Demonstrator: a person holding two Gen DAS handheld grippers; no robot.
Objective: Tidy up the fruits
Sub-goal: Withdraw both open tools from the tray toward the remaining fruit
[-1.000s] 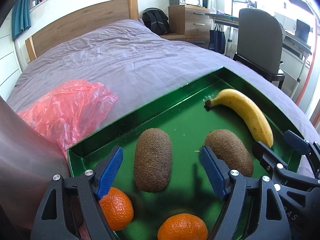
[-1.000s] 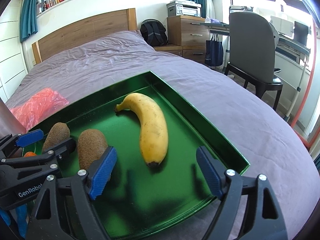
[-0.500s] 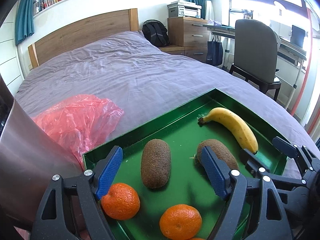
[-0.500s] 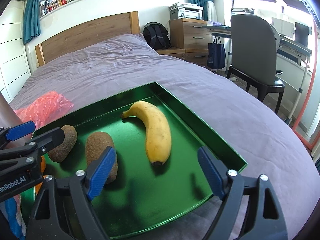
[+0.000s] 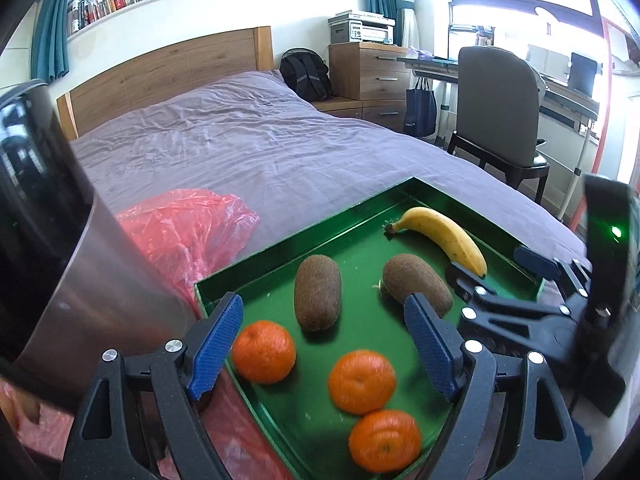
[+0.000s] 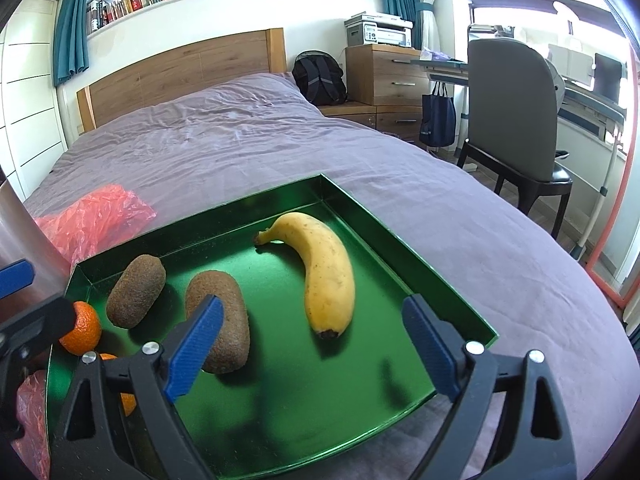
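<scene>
A green tray [image 5: 360, 200] [image 6: 400, 264] lies on the bed. In it are a banana [image 5: 444, 238] [image 6: 326, 270], two kiwis [image 5: 318, 298] [image 5: 416, 280] [image 6: 136, 296] [image 6: 222, 326] and three oranges [image 5: 264, 351] [image 5: 362, 376] [image 5: 384, 446], one showing in the right wrist view [image 6: 82, 328]. My left gripper [image 5: 326, 346] is open and empty above the tray's near left part. My right gripper [image 6: 314, 350] is open and empty above the tray's near right part, and shows in the left wrist view [image 5: 500, 276].
A red plastic bag [image 5: 188, 228] [image 6: 96, 220] lies on the purple bedcover left of the tray. A metal cylinder [image 5: 60, 264] stands close at the left. A chair [image 5: 500, 116], desk and drawers [image 5: 364, 72] stand beyond the bed's right side.
Both grippers have drawn back and risen from the tray, staying open. All three oranges have come into the left wrist view.
</scene>
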